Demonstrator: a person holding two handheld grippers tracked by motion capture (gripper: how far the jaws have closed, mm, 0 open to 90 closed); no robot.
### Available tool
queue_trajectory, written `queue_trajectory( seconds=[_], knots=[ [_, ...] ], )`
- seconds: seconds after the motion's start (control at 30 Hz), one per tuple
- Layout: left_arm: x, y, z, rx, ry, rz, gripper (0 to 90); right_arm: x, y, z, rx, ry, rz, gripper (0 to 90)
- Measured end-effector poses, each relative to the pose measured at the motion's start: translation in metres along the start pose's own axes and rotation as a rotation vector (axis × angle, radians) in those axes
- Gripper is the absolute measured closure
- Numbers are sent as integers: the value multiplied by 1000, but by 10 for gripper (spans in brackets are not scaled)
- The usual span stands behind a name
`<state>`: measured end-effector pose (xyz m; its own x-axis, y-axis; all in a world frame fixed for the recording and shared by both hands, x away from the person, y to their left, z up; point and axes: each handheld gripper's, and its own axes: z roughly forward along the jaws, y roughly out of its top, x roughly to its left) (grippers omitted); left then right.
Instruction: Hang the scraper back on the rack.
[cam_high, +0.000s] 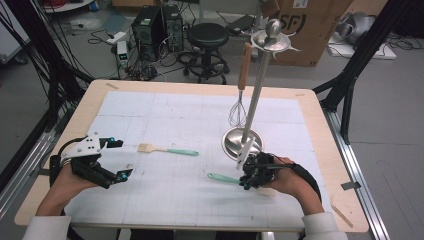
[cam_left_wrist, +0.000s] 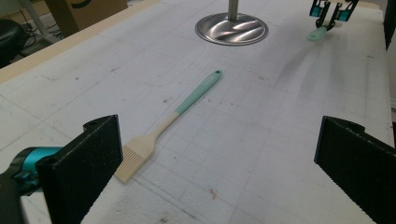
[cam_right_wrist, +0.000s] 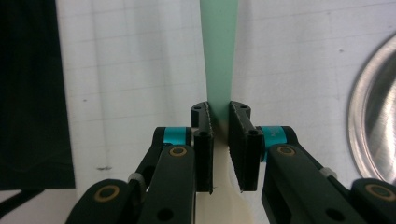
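Observation:
My right gripper (cam_high: 248, 176) is shut on a mint-handled utensil (cam_high: 223, 178) where the mint handle meets a cream part; the handle points left, just above the white mat. In the right gripper view, the jaws (cam_right_wrist: 221, 135) clamp that utensil (cam_right_wrist: 218, 65) from both sides. My left gripper (cam_high: 120, 159) stands wide open at the mat's left edge, with nothing between its jaws. A pastry brush (cam_high: 167, 150) with a mint handle lies flat just right of it. The left gripper view shows this brush (cam_left_wrist: 177, 114) ahead of the open left gripper (cam_left_wrist: 219, 144), and the right gripper (cam_left_wrist: 329, 11) far off.
A steel utensil stand (cam_high: 242, 142) rises just behind my right gripper, its round base (cam_left_wrist: 231, 29) on the mat. A whisk (cam_high: 238, 112) with a wooden handle hangs from its top. Beyond the table's far edge are a black stool (cam_high: 207, 37), computer towers (cam_high: 150, 27) and a cardboard box (cam_high: 310, 30).

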<state>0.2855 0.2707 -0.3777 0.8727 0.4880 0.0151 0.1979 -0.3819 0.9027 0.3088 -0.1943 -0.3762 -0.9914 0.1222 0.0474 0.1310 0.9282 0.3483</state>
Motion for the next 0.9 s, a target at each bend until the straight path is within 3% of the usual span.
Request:
queue_trajectory(
  seconds=[0.23, 0.37, 0.7, 0.9],
  knots=[
    [0, -1, -1, -1, 4, -9, 17, 2, -18, -24, -94, -10, 13, 809],
    [1, -2, -1, -1, 3, -9, 17, 2, -31, -39, -144, -22, 64, 809],
    [1, -3, -2, -3, 1, -11, 17, -1, -58, -71, -320, -12, 130, 808],
    [2, -4, -1, 3, 3, -15, 17, 0, -72, -90, -413, -37, 176, 808]
  ],
)
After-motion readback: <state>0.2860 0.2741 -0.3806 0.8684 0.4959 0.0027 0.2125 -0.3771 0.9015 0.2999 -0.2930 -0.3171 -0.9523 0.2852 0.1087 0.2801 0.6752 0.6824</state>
